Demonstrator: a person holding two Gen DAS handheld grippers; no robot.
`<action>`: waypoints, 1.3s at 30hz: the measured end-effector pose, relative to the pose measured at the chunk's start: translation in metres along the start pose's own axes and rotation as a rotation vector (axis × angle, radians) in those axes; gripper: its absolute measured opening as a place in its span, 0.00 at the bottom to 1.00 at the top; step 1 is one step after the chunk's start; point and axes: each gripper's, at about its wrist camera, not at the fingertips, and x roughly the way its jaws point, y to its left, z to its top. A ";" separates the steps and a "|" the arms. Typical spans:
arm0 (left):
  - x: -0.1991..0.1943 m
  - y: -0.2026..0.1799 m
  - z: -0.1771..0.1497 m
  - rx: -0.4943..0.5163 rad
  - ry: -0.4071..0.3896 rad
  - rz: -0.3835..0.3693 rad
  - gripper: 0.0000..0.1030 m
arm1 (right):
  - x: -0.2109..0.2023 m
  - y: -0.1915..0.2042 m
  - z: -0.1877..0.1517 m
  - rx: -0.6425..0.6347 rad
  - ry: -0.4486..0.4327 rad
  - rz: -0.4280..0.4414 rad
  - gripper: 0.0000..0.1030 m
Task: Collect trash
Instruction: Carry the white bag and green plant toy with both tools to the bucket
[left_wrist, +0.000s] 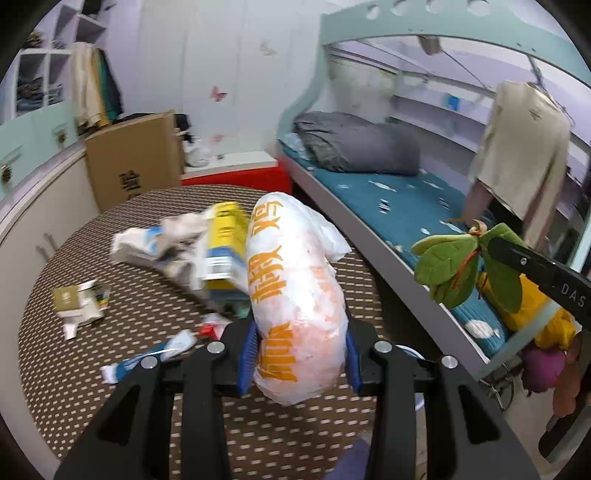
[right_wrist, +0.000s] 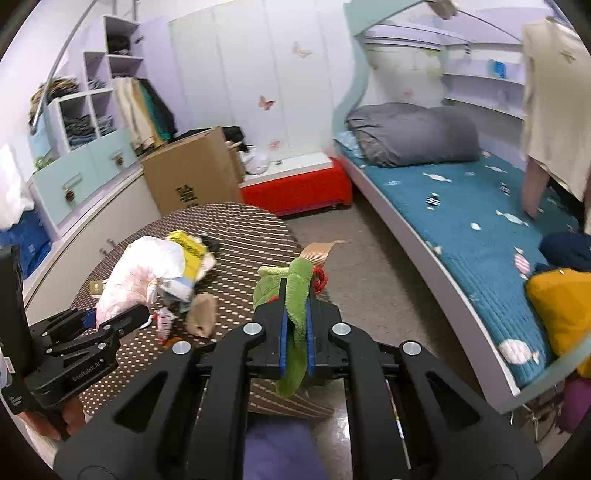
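White plastic printed in orange is filling the near middle of the left wrist view: the left gripper (left_wrist: 299, 356) is pinching a bag (left_wrist: 295, 291) between its blue pads, lifting it over the dotted table (left_wrist: 110, 387). Left of the bag, a yellow box (left_wrist: 225, 236), crumpled paper (left_wrist: 155, 243), a small carton (left_wrist: 79, 299) and a tube (left_wrist: 155, 354) are lying on the table, so most of the trash is still waiting. At far right the right gripper is reaching in, holding a green plush (left_wrist: 465, 269) near the bed (left_wrist: 369, 192). In the right wrist view, the right gripper (right_wrist: 295, 332) is pressing its pads together on the plush (right_wrist: 295, 295), beyond the table's right edge and above the floor. At left the left gripper (right_wrist: 88, 325) is clamping the bag (right_wrist: 136, 280), with the yellow box (right_wrist: 190, 254), a brown scrap (right_wrist: 201, 314) and a wrapper (right_wrist: 162, 321) beside it. No bin is showing in either view, so nothing appears deposited; the job looks to be at an early stage.
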 end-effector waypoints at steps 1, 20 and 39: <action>0.003 -0.009 0.001 0.018 0.002 -0.016 0.37 | -0.002 -0.006 -0.001 0.009 -0.001 -0.012 0.07; 0.070 -0.172 -0.011 0.298 0.146 -0.247 0.37 | -0.038 -0.131 -0.052 0.251 0.032 -0.246 0.07; 0.172 -0.285 -0.062 0.463 0.352 -0.300 0.76 | -0.033 -0.233 -0.114 0.480 0.169 -0.425 0.08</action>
